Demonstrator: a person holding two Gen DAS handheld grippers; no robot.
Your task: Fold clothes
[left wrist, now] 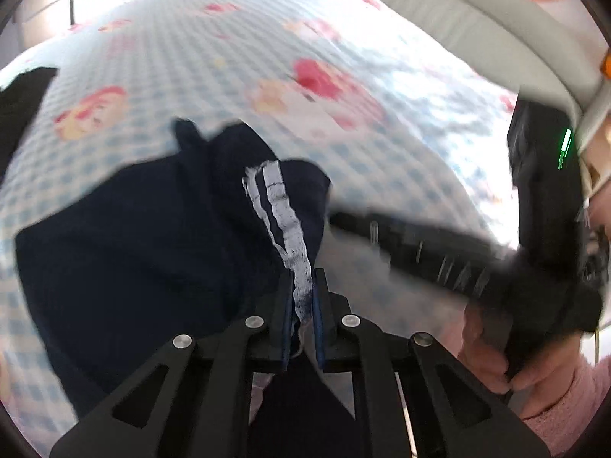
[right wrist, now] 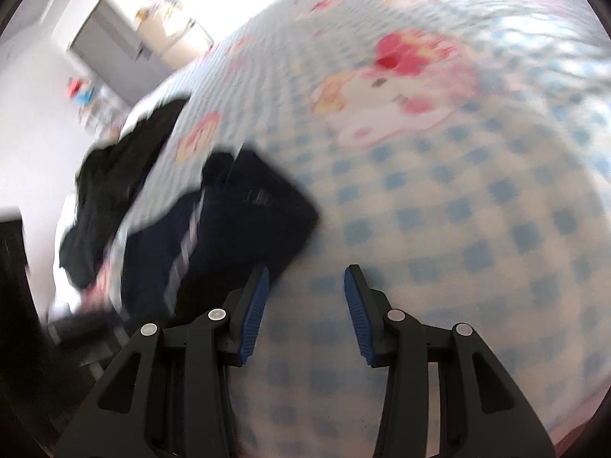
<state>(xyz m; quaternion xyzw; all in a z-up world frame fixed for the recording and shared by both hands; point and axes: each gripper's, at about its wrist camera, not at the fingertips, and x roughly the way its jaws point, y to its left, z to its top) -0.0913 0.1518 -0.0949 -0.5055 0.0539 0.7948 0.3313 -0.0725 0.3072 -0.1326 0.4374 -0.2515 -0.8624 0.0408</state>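
Navy garment (left wrist: 126,236), crumpled, lying on checked sheet (left wrist: 198,57) with pink cartoon prints; white cracked stripes (left wrist: 284,221) running along one fold. Left gripper (left wrist: 303,297) clamped on that striped fold, blue pads pinching cloth tight, fabric bunched between jaws and hanging below. Right gripper (right wrist: 305,297) parted about halfway, nothing between blue pads (right wrist: 254,309), poised over bare sheet just right of garment's corner. Seen from left wrist, right gripper reaching in from right edge, hand (left wrist: 492,347) in pink sleeve (left wrist: 565,393) gripping handle. Black clothes (right wrist: 114,175) heaped at sheet's far left edge, apart from navy piece. Both views blurred.
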